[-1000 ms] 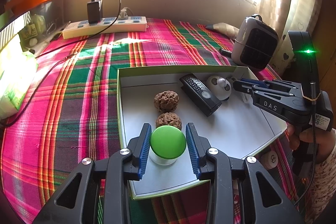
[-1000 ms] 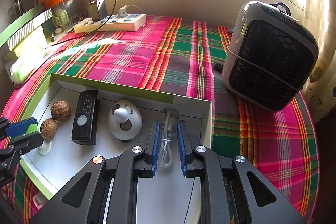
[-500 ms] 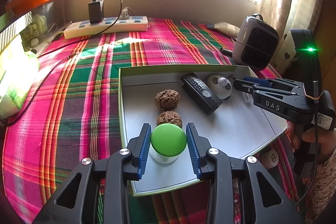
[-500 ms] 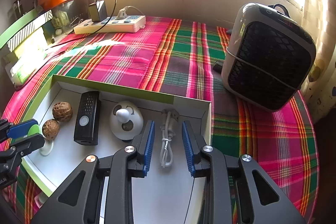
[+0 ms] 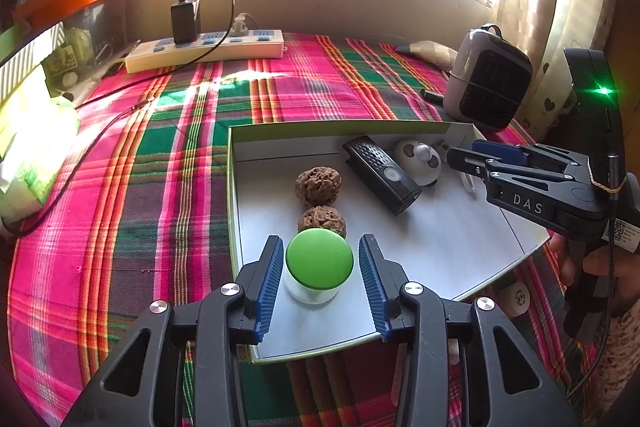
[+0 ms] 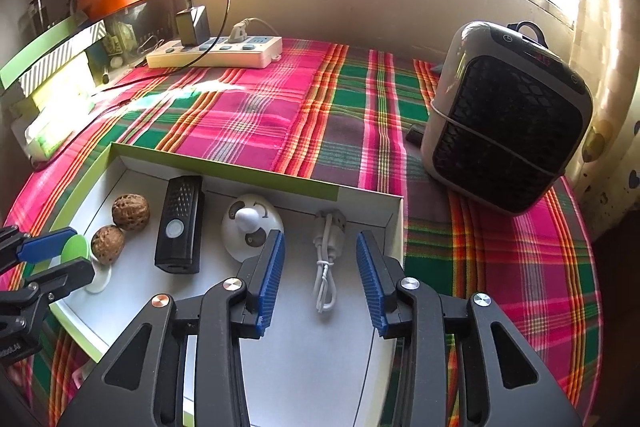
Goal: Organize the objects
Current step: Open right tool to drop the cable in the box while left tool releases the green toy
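Now both claws tilt down over box (image 5: pixel 436 239), just opening: left claw (image 5: pixel 319 279) off jar (image 5: pixel 319 265), right claw (image 6: pixel 320 277) off cable (image 6: pixel 325 267).

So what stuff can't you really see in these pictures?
- Left wrist view: the white cable is hidden behind the right gripper.
- Left wrist view: a small white round thing past the tray edge is too small to name.
- Right wrist view: the green-lidded jar is mostly covered by the left gripper.
- Both views: the windows are washed out by glare.
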